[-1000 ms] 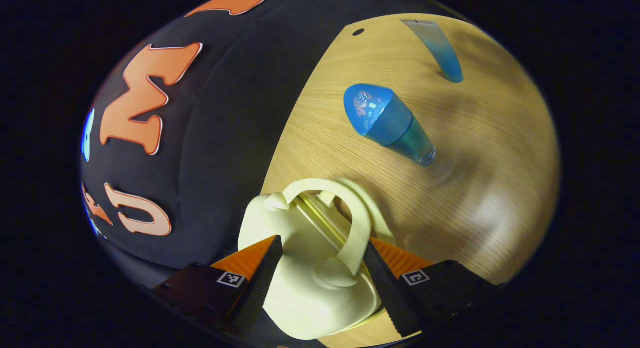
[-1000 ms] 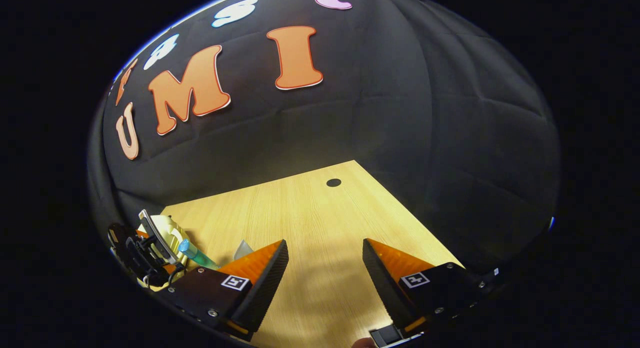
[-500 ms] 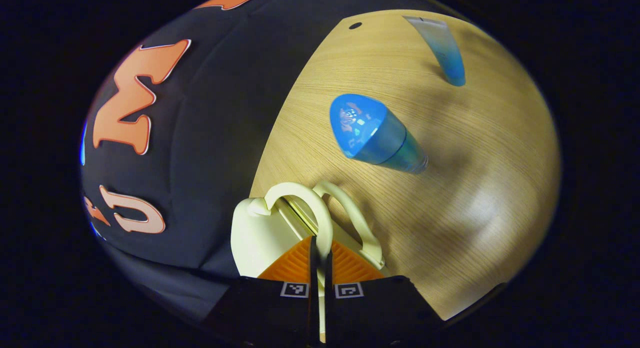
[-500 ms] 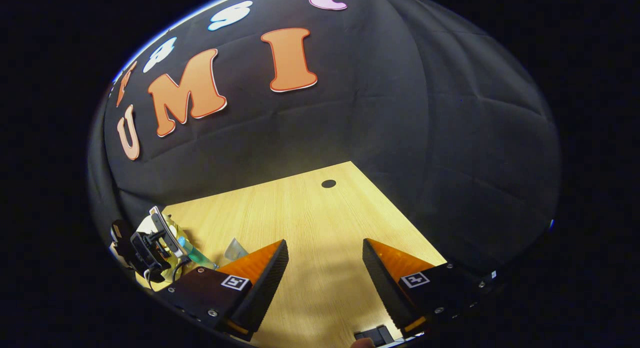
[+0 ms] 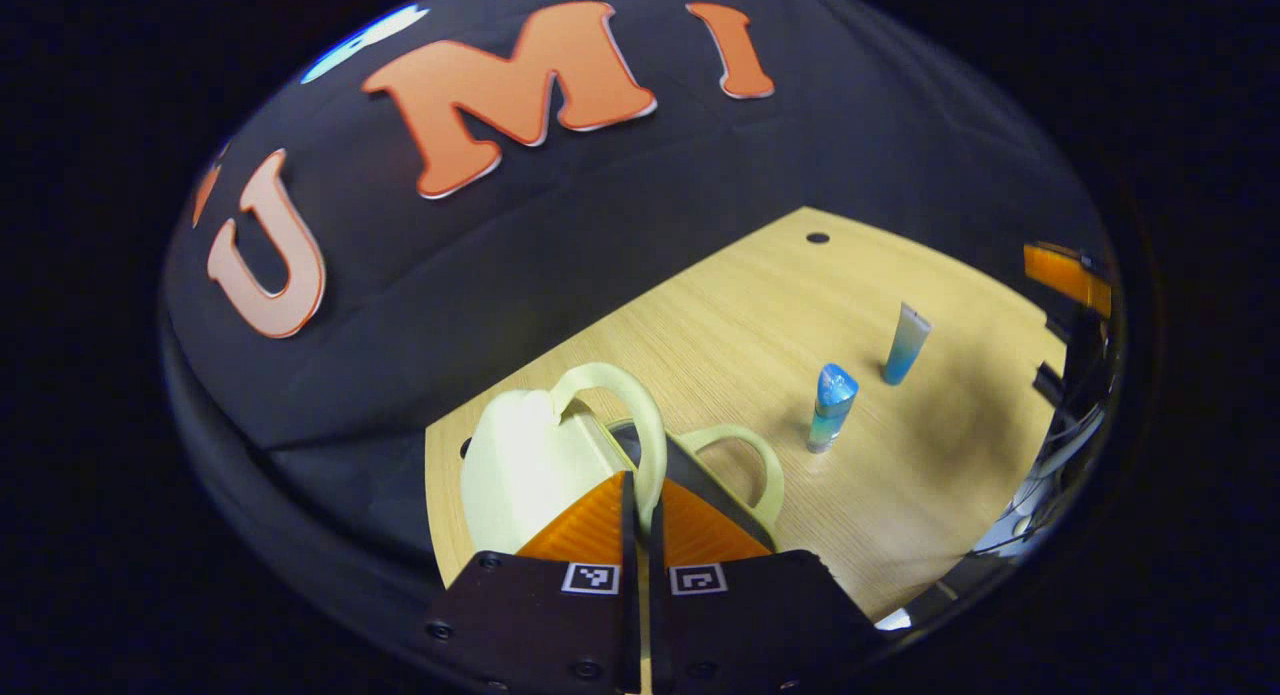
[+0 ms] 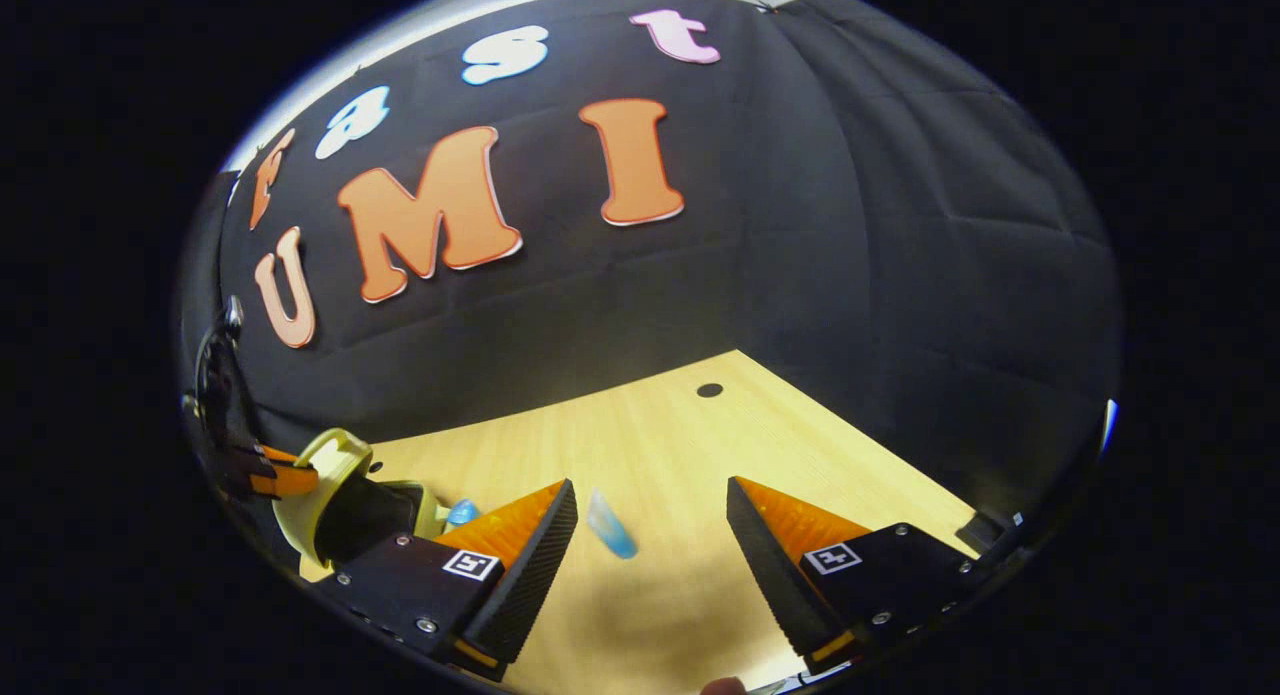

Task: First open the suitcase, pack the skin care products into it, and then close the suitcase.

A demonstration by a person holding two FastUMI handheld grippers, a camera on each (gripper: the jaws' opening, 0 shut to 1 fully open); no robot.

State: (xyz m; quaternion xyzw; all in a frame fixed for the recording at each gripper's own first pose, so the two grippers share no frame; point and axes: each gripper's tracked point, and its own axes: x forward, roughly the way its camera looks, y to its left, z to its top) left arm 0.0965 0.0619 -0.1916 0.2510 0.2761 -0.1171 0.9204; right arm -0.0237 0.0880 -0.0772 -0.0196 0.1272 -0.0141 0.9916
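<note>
The small cream suitcase point(image 5: 515, 455) lies on the wooden table point(image 5: 720, 315), its lid raised a little so a dark gap shows inside. My left gripper point(image 5: 640, 487) is shut on the lid's looped handle point(image 5: 640, 415); the second handle point(image 5: 745, 455) rests lower, to the right. A blue-capped bottle point(image 5: 830, 407) and a pale blue tube point(image 5: 905, 343) stand upright beyond the case. In the right gripper view the open right gripper point(image 6: 650, 535) hovers over the table, with the tube point(image 6: 610, 525) lying farther off between its fingers. The suitcase point(image 6: 330, 475) sits at the left there.
The black cloth wall closes the table's far and left sides. A small round hole point(image 5: 817, 238) is near the far table edge. The right gripper point(image 5: 1072, 280) shows at the right edge of the left gripper view, the left gripper point(image 6: 262, 475) by the suitcase in the other.
My left gripper shut on the lid's handle and lifted it, tipping the lid up so the case's dark inside shows. The right gripper came nearer the tube and stayed open.
</note>
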